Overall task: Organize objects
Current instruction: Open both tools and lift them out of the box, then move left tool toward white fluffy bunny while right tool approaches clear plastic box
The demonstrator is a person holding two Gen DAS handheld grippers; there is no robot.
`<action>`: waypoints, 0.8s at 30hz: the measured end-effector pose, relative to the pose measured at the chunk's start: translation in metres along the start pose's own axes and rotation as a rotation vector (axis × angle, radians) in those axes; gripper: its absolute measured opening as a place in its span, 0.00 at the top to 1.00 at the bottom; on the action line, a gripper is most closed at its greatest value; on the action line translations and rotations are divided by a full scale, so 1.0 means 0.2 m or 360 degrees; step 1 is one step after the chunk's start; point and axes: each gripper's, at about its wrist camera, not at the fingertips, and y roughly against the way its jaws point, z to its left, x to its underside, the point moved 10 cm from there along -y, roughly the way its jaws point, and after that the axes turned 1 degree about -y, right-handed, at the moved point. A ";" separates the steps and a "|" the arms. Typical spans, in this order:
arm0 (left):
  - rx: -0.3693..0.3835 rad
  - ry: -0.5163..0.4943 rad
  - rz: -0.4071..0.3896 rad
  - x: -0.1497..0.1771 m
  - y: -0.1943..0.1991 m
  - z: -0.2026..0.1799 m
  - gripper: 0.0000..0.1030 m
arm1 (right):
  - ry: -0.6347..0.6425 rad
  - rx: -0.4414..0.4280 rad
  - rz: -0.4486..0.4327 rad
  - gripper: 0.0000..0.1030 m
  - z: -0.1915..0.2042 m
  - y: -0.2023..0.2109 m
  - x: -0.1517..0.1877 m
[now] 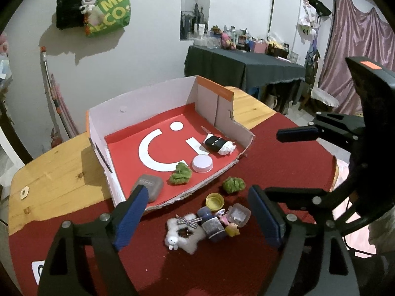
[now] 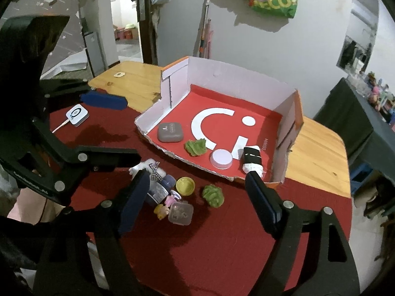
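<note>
An open cardboard box (image 1: 148,98) (image 2: 234,74) with a red floor holds a grey case (image 1: 153,185) (image 2: 170,132), a green lettuce toy (image 1: 180,174), a white round lid (image 1: 202,163) and a black-and-white roll (image 1: 218,144). In front of it on the red cloth lie a second lettuce toy (image 1: 233,185) (image 2: 213,194), a yellow cap (image 1: 215,201) (image 2: 185,185), a fluffy white toy (image 1: 182,231), a dark blue jar (image 1: 212,224), a clear little box (image 1: 238,214) and a small figure (image 1: 232,230). My left gripper (image 1: 198,190) and right gripper (image 2: 197,176) hang open above this pile, pads touching nothing.
The red cloth (image 2: 222,246) covers the near part of a wooden table (image 1: 56,167). A white puck with a cable (image 2: 76,114) lies on the cloth at the left. A dark-draped table (image 1: 242,66) with clutter stands behind, and bags (image 1: 98,7) hang on the wall.
</note>
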 end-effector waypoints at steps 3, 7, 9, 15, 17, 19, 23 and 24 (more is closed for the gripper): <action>-0.0033 -0.0001 -0.0056 0.01 0.03 -0.01 0.13 | 0.0019 0.0030 -0.0043 0.17 0.02 0.04 0.02; -0.0062 0.0037 -0.0124 0.04 0.06 -0.01 0.13 | 0.0026 0.0063 -0.0096 0.17 0.05 0.07 0.04; -0.0100 0.0046 -0.0171 0.05 0.08 -0.01 0.08 | 0.0008 0.0067 -0.0121 0.16 0.05 0.09 0.05; -0.0209 0.0078 -0.0285 0.10 0.13 0.00 0.04 | -0.0077 0.0073 -0.0183 0.14 0.04 0.10 0.10; -0.0239 0.0106 -0.0315 0.12 0.14 0.01 0.02 | -0.0108 0.0075 -0.0205 0.14 0.04 0.10 0.11; -0.0268 0.0119 -0.0337 0.13 0.14 0.02 0.00 | -0.0128 0.0081 -0.0226 0.13 0.04 0.10 0.13; -0.0295 0.0178 -0.0358 0.18 0.12 0.02 0.00 | -0.0183 0.0101 -0.0258 0.12 0.02 0.08 0.17; -0.0298 0.0201 -0.0359 0.20 0.11 0.03 0.00 | -0.0197 0.0106 -0.0265 0.12 0.01 0.07 0.18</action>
